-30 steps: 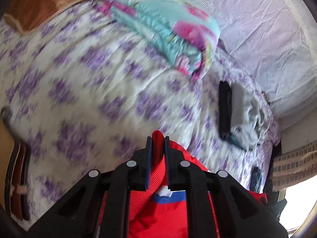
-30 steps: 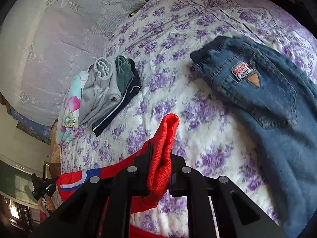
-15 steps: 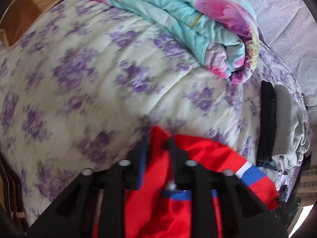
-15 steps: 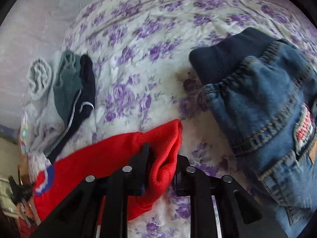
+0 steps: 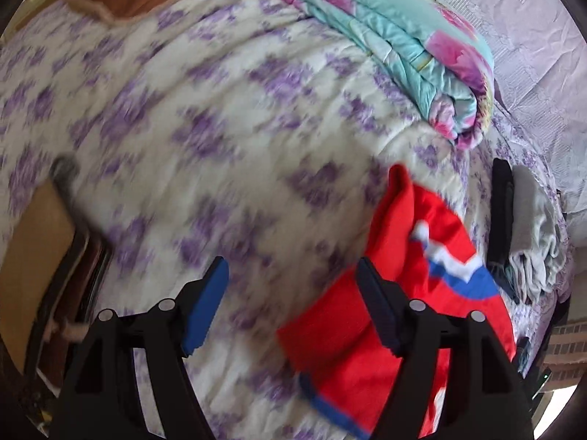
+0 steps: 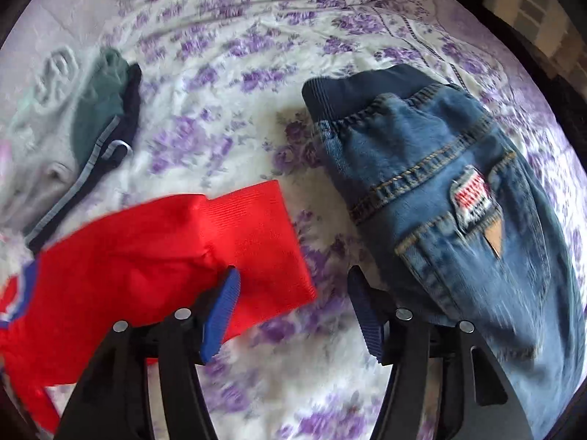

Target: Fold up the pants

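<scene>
Both grippers, left gripper [image 5: 290, 308] and right gripper [image 6: 293, 311], clamped on the red pants [image 6: 165, 253] 1 second ago, are now opening with nothing between them, dropping the pants onto the floral bedspread [image 6: 238, 117], so this fold looks laid down.

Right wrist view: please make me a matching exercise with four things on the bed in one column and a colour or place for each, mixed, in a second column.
Things:
1. pants
2. jeans
3. pile of clothes
4. bedspread

Descriptions:
A. white with purple flowers
B. blue denim, at the right of the picture
C. red, beside the left finger of the gripper
D. grey, green and dark, at the left edge

Pairs: 1-C, 2-B, 3-D, 4-A
</scene>
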Demonstrator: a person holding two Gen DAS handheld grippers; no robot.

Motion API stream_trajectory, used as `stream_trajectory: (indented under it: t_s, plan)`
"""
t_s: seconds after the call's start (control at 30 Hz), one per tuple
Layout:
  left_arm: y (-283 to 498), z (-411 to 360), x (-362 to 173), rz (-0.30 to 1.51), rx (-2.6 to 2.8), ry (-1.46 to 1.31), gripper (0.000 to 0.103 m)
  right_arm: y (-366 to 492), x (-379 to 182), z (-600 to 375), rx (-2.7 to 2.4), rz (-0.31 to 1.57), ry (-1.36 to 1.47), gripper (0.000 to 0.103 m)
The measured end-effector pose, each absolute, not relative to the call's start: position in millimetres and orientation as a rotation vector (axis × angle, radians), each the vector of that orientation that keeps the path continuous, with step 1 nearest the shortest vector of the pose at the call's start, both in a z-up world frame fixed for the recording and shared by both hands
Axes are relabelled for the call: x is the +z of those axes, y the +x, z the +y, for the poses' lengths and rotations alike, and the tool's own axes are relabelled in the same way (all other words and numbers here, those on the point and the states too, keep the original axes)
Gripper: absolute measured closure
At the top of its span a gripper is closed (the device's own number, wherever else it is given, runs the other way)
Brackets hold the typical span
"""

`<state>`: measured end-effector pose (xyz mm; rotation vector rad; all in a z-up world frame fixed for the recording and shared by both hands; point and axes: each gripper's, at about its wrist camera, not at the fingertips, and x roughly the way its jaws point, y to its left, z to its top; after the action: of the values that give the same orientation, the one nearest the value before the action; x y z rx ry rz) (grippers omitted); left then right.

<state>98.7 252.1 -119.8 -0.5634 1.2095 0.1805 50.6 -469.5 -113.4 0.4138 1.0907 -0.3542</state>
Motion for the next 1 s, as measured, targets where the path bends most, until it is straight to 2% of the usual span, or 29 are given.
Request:
stream_trajectory:
  t_s: [0.07,0.13,0.43,0.57,0.63,0.7,0.83,1.0]
  plan:
    - [83,252,-123,1.219,0.162,-0.562,0.033,33,-97,-463,-0.312,1.079,0.398,0.034]
    - [70,251,-127,1.23,0.129,-0.57,0.033,10,-84,-457,-0.291,1.074,0.367,0.032]
    - [50,231,-144,1.279,-0.047,-0.658,0.033,-116,-86,-434,-0.278,1.131,0.503,0.032]
    - [49,197,-159,1.356,-0.103,-0.578,0.033,-172,-96,-432,-0.337,1.173,0.573,0.032]
    - [51,185,-163,1.367,-0.096,-0.536,0.029,-198,-105,-430,-0.36,1.189,0.621,0.032]
    - [54,179,-163,1.365,-0.09,-0.523,0.025,-215,-112,-429,-0.37,1.213,0.678,0.032]
    - [61,174,-162,1.366,-0.082,-0.538,0.025,-230,-119,-422,-0.321,1.248,0.756,0.032]
    - [52,177,-163,1.361,-0.067,-0.546,0.024,-234,-107,-412,-0.208,1.234,0.713,0.032]
